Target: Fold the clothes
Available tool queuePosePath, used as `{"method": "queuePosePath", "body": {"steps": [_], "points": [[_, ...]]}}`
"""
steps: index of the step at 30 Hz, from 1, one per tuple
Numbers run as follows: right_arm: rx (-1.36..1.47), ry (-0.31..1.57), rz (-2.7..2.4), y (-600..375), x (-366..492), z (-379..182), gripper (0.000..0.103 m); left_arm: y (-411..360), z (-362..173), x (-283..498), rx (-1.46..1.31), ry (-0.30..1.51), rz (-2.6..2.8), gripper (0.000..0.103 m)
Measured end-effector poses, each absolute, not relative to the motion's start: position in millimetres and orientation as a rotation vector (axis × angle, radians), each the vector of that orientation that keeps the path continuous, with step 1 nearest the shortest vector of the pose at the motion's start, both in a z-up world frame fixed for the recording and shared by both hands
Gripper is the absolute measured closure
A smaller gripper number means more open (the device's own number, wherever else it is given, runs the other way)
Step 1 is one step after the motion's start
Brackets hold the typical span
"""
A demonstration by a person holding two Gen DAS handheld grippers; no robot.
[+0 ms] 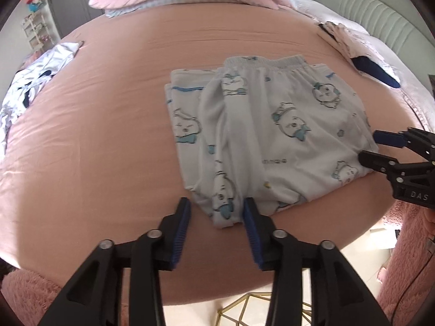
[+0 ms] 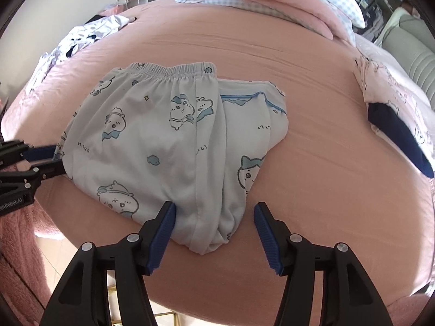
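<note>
Now: folded printed pyjama bundle (image 1: 261, 135) lies mid-bed on pink sheet (image 1: 108, 141), waistband at far edge, long axis running away from both claws. Left claw (image 1: 216, 212) wide apart, straddling near-left hem, pads not pressing cloth. Right claw (image 2: 214, 214) wide too, near-right corner between its fingers, left finger touching cloth, nothing gripped. Both claws equally near, each at own near corner. Left view shows bundle's left underlayer; right view shows blue-trimmed piece under the right side. Unfolded clothes (image 2: 81, 38) wait far left.
</note>
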State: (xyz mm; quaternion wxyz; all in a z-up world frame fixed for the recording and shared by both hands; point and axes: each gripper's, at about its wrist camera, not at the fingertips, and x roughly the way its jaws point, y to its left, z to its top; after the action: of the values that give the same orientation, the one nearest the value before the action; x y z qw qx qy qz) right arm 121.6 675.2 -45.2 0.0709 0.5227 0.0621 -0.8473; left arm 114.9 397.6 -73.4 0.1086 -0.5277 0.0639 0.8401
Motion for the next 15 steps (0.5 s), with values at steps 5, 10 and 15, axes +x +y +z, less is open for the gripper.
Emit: {"method": "queuePosePath", "body": {"steps": [5,10,15], "points": [[1.647,0.146,-2.616,703.0,125.4,-42.1,0.044,372.2,-66.6,114.4,-1.594,0.138,2.526,0.055],[1.620,0.110,-2.726,713.5,122.0,-29.6,0.045,371.8,-41.2,115.4,-1.479,0.046,2.543,0.056],[1.468,-0.002,-2.687,693.0,120.3,-26.6,0.045,417.4,-44.8,115.8,-1.385,0.182,2.440,0.056]]}}
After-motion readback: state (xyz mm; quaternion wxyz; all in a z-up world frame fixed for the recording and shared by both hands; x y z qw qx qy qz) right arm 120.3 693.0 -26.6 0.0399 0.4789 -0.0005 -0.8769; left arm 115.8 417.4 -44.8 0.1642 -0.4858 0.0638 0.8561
